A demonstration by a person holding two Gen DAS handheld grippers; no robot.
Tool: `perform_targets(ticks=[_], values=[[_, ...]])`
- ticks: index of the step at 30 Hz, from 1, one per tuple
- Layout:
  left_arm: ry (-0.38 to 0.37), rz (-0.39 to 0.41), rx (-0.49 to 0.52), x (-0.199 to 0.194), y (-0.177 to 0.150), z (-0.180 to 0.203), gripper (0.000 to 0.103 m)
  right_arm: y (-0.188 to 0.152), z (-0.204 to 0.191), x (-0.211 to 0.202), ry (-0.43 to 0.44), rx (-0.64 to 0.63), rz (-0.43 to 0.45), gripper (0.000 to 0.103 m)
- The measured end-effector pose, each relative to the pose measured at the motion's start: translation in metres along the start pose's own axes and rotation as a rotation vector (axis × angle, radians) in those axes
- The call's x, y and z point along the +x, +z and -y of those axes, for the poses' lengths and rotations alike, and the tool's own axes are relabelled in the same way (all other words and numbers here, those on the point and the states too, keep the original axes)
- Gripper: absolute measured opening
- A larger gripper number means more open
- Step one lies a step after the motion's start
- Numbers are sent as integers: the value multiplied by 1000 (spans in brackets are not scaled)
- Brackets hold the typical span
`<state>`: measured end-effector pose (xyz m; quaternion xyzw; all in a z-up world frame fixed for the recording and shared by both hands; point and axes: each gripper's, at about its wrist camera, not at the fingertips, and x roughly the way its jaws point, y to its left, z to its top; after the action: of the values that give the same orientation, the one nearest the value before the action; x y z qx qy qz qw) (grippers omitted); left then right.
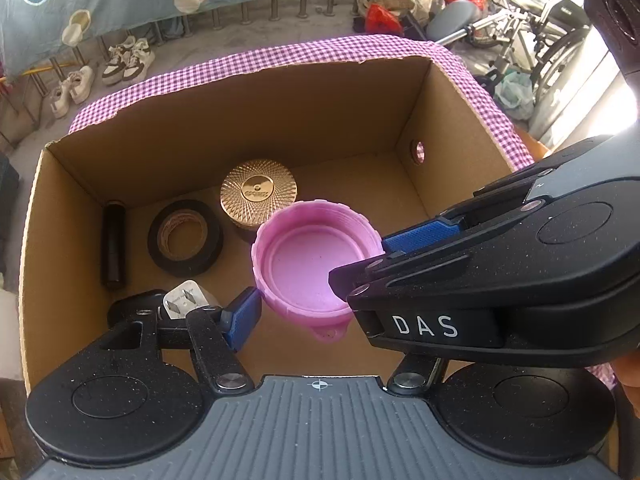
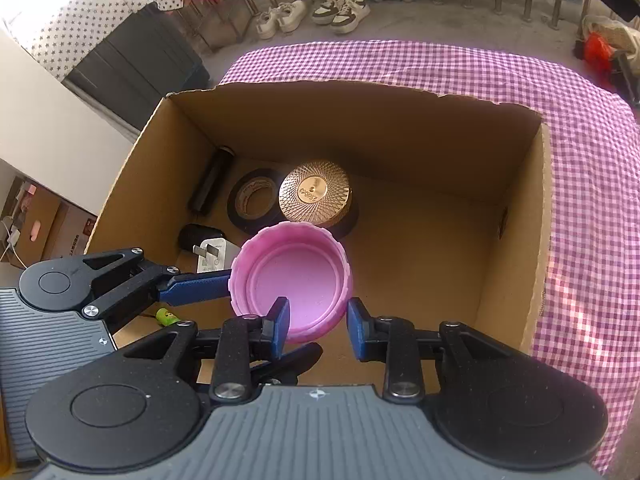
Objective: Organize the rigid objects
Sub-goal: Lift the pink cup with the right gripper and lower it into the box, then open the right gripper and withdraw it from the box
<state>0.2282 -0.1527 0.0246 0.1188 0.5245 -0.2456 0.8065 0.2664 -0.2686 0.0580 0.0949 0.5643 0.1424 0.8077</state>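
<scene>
Right now your cardboard box (image 2: 360, 128) sits on the checked cloth (image 2: 580, 168), holding a gold lid (image 2: 314, 192), a tape roll (image 2: 252, 200), a dark tube (image 2: 212, 184) and a plug (image 2: 212, 254). Above its floor, your left claw (image 1: 316, 268) clamps the pink cap (image 2: 292, 276) across its sides, while your right claw (image 2: 318, 322) pinches the cap's near rim.

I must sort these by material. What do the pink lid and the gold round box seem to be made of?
Pink lid: likely moulded plastic, matte, with ridged rim. Gold round box: top looks like shiny metal or metallised plastic, with fine engraved rays; I cannot tell which.
</scene>
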Motion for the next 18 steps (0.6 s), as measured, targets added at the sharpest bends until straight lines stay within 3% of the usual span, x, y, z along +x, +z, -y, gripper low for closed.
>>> perform_targets(ticks=[10,13,15,18], values=[[-15,-80,-71,18,5,-5,71,8,15,36,5,-7,-66,36],[-23,-60,-98,15,7,-6,82,8,18,29,34,22,-10,38],[-25,-51,-112,12,6,-5,82,6,18,22,54,27,30,50],[-11,-16,-117,2,3,0,82,1,15,2,69,32,113,52]])
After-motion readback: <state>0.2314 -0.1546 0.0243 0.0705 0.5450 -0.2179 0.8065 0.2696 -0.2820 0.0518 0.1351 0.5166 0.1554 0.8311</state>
